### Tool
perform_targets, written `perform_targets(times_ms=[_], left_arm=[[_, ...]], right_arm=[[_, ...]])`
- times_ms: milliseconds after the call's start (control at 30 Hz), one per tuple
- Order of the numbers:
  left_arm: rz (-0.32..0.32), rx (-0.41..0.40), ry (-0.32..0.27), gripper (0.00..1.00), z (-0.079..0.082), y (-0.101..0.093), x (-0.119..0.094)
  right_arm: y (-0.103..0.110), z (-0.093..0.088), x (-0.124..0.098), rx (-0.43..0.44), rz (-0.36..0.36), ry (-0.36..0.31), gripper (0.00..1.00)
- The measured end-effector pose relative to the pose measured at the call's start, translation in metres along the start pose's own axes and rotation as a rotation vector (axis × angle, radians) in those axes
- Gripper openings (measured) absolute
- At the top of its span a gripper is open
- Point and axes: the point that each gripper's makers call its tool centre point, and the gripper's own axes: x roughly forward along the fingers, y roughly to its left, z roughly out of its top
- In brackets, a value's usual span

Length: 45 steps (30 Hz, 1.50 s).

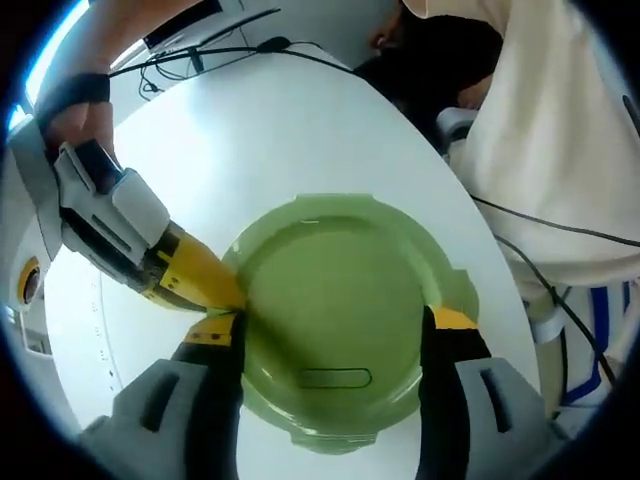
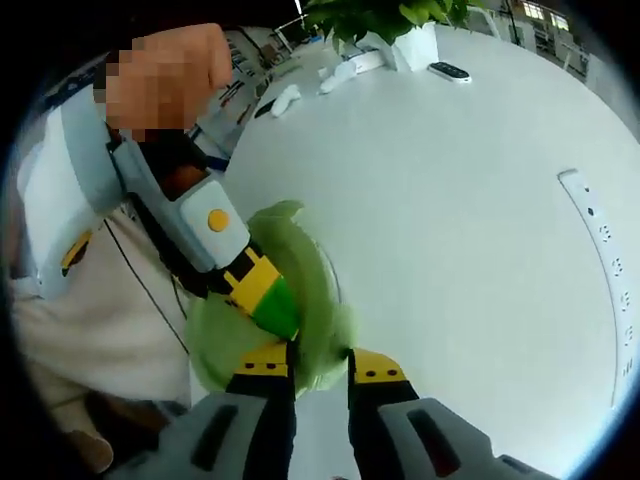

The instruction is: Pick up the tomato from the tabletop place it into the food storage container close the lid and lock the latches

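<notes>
The round green food storage container (image 1: 340, 290) sits on the white table (image 1: 270, 130) with its lid on, so what is inside is hidden. My left gripper (image 1: 335, 318) is open, its jaws spread wide at the two sides of the lid. My right gripper (image 1: 213, 312) reaches in from the left and pinches the latch at the container's rim. In the right gripper view the right gripper (image 2: 322, 365) has its jaws nearly together with the green latch (image 2: 325, 340) between them. One finger (image 2: 268, 295) of the left gripper lies against the container (image 2: 312, 255).
A person in a cream top (image 1: 560, 150) stands close to the table's edge. Black cables (image 1: 230, 48) run along the far rim. A potted plant (image 2: 390, 25), a remote (image 2: 450, 70) and a white strip (image 2: 600, 230) lie farther off on the table.
</notes>
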Motion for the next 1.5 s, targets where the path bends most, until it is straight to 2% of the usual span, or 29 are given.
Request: perform_targets(times_ms=[333,700,1033,1267,1500], left_arm=[[0.000,-0.001,0.002,0.63,0.000,-0.001,0.000],[-0.001,-0.003,0.016,0.64,0.002,0.001,0.002],[-0.002,-0.002,0.022,0.64,0.003,0.004,0.003],[-0.002,-0.002,0.022,0.64,0.001,0.007,0.002],[0.000,-0.004,0.013,0.64,0.002,0.006,0.002]], right_arm=[[-0.003,0.002,-0.001,-0.053,-0.036,0.003,0.16],[0.009,-0.001,0.002,-0.046,-0.076,0.029,0.18],[0.009,-0.003,-0.009,-0.126,-0.128,-0.008,0.24],[0.007,0.003,-0.032,-0.157,-0.217,-0.080,0.25],[0.013,0.000,-0.043,-0.185,-0.324,-0.093,0.25]])
